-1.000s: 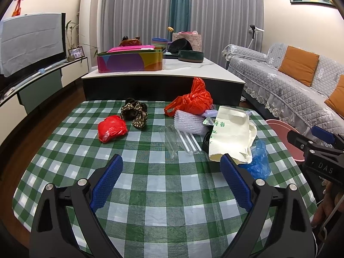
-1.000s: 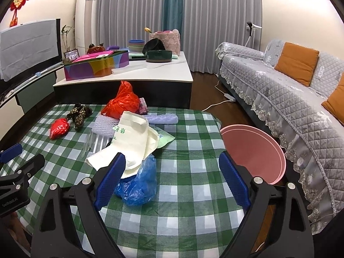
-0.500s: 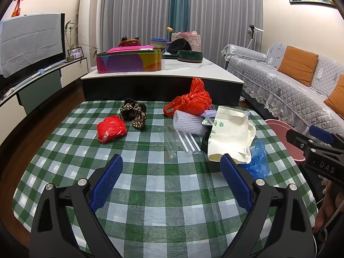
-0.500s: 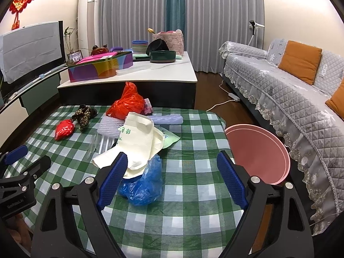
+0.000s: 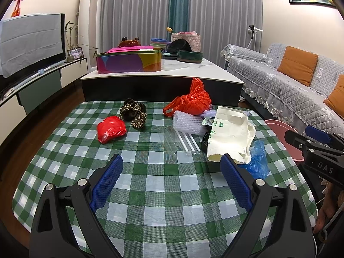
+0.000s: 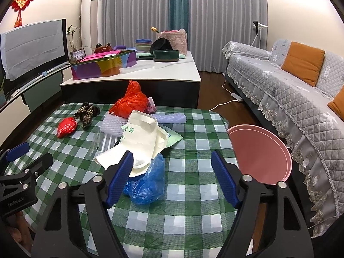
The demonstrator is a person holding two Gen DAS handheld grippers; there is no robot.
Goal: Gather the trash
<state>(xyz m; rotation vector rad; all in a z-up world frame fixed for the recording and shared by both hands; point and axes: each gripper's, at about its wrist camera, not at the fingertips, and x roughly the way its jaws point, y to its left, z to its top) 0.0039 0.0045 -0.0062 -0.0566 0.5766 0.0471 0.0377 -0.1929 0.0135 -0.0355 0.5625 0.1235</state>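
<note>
Presently, surface: table [image 5: 163, 195] under a green-and-white checked cloth, trash gathered toward its far right part.
Left gripper [image 5: 171, 178]: jaws wide apart, nothing between the blue pads, hovering over bare cloth at the near edge.
Right gripper [image 6: 172, 177]: jaws have just been closing but stand apart, gripping nothing; the blue plastic bag [image 6: 148, 185] lies on the cloth between them, close to the left pad.
Cream paper bag [image 6: 137, 142]: lying flat, its near end overlapping the blue plastic bag.
Orange-red plastic bag [image 5: 191, 101]: far side, standing crumpled, behind a white foam wrap [image 5: 187, 122].
Small red bag [image 5: 110, 129]: left part, just beside a dark patterned fabric piece [image 5: 134, 112].
Clear straws [image 5: 187, 140]: centre, left of the cream paper bag.
Pink bin [image 6: 258, 152]: off the table's right edge, beside the grey sofa [image 6: 296, 99].
</note>
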